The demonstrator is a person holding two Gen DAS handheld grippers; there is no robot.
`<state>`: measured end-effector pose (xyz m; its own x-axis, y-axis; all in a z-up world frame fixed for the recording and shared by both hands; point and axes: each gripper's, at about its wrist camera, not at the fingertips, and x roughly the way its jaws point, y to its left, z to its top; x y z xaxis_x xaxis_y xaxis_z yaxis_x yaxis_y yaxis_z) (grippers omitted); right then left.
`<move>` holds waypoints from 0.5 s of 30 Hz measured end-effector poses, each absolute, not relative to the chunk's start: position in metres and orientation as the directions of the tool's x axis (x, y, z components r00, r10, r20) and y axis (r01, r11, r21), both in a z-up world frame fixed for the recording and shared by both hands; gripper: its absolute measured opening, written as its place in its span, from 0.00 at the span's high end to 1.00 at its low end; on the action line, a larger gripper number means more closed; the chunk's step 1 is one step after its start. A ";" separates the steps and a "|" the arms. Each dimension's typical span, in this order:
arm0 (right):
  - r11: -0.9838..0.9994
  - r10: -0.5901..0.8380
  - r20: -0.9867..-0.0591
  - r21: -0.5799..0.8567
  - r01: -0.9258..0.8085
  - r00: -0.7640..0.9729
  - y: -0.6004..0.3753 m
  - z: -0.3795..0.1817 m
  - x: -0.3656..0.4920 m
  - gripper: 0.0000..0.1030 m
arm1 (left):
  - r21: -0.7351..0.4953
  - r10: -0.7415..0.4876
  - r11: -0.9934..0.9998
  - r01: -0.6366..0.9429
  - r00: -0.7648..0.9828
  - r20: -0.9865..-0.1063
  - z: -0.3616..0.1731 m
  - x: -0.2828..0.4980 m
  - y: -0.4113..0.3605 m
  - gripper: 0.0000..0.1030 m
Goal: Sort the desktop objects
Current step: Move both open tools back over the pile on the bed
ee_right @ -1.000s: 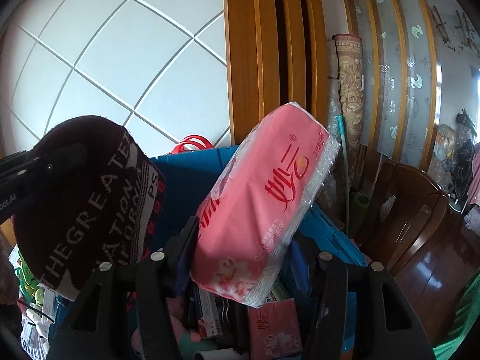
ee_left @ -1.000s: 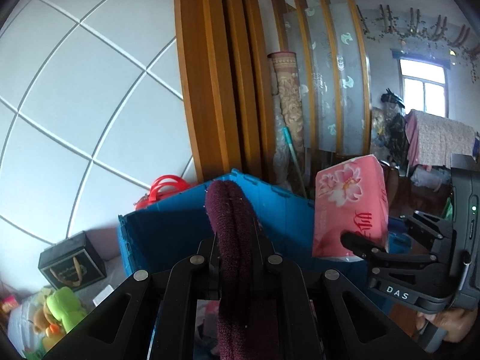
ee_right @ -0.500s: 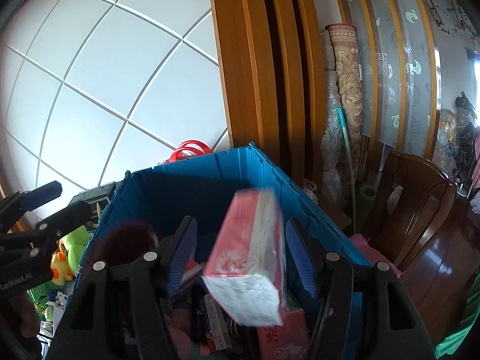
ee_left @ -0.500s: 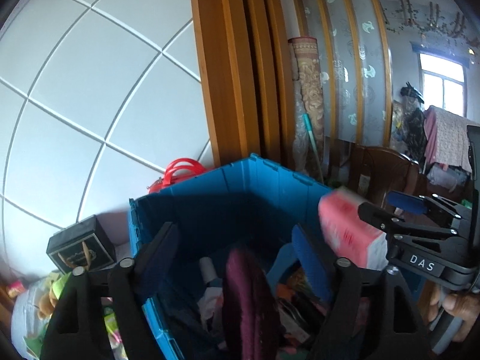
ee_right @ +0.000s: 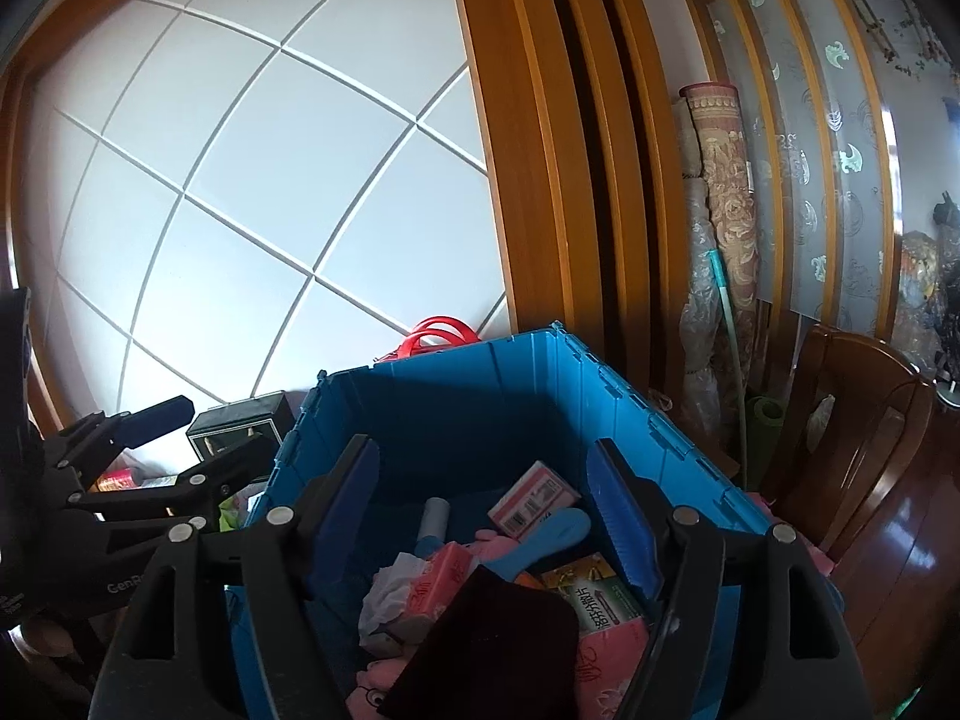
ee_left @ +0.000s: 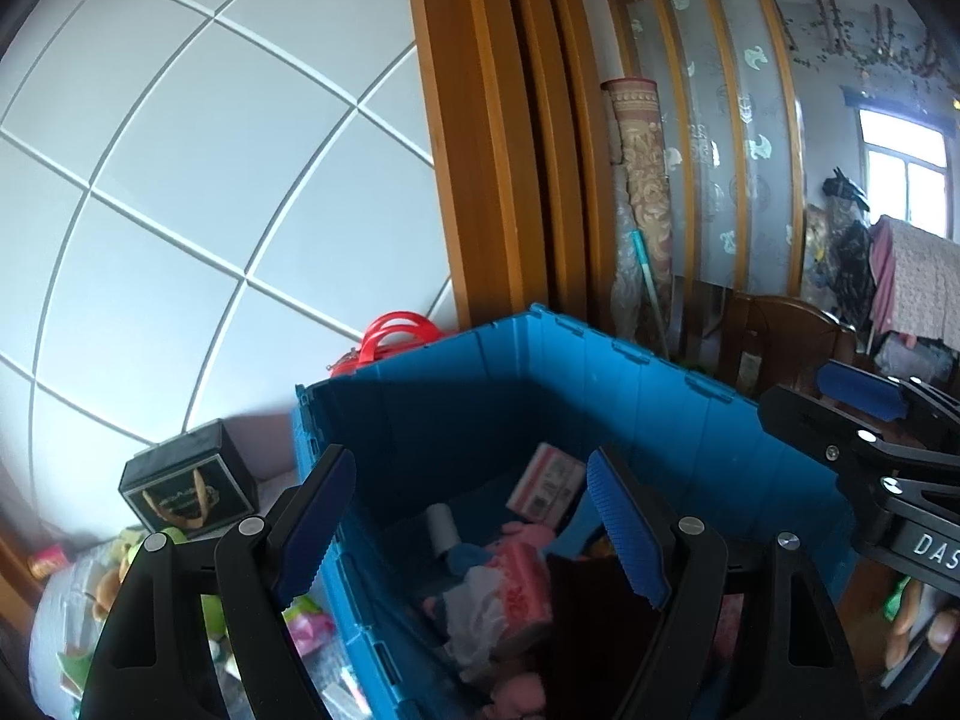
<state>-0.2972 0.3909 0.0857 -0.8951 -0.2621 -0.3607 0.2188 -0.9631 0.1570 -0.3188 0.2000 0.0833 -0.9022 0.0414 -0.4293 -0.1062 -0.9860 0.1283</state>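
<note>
A blue plastic crate (ee_left: 660,396) (ee_right: 480,396) stands below both grippers and holds several objects. The dark maroon knit cap (ee_right: 486,648) (ee_left: 594,612) lies on top of the pile. A pink tissue pack (ee_right: 606,654) lies beside it at the crate's near right; another pink pack (ee_left: 522,594) shows in the left wrist view. My left gripper (ee_left: 474,516) is open and empty over the crate's left wall. My right gripper (ee_right: 486,510) is open and empty over the crate's middle. Each gripper shows at the edge of the other's view.
A black gift box (ee_left: 186,486) and soft toys (ee_left: 120,564) sit left of the crate. A red handle (ee_right: 438,330) shows behind it. A tiled wall and wooden frame (ee_right: 540,180) rise behind. A wooden chair (ee_right: 852,438) stands at the right.
Both grippers opened. The maroon cap dropped from my left gripper and the pink tissue pack from my right gripper into the blue crate, where both now lie.
</note>
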 end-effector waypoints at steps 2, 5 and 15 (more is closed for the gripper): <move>-0.958 -0.275 -0.345 0.176 0.226 -0.897 0.389 0.086 -0.288 0.28 | 0.132 0.029 -0.987 -0.093 -0.904 -0.426 0.084 -0.311 0.194 0.22; -0.952 -0.290 -0.327 0.193 0.237 -0.899 0.386 0.085 -0.274 0.25 | 0.134 0.009 -0.988 -0.072 -0.907 -0.421 0.083 -0.299 0.186 0.22; -0.942 -0.326 -0.299 0.186 0.280 -0.897 0.362 0.083 -0.240 0.25 | 0.133 -0.053 -0.991 0.001 -0.919 -0.391 0.083 -0.255 0.153 0.22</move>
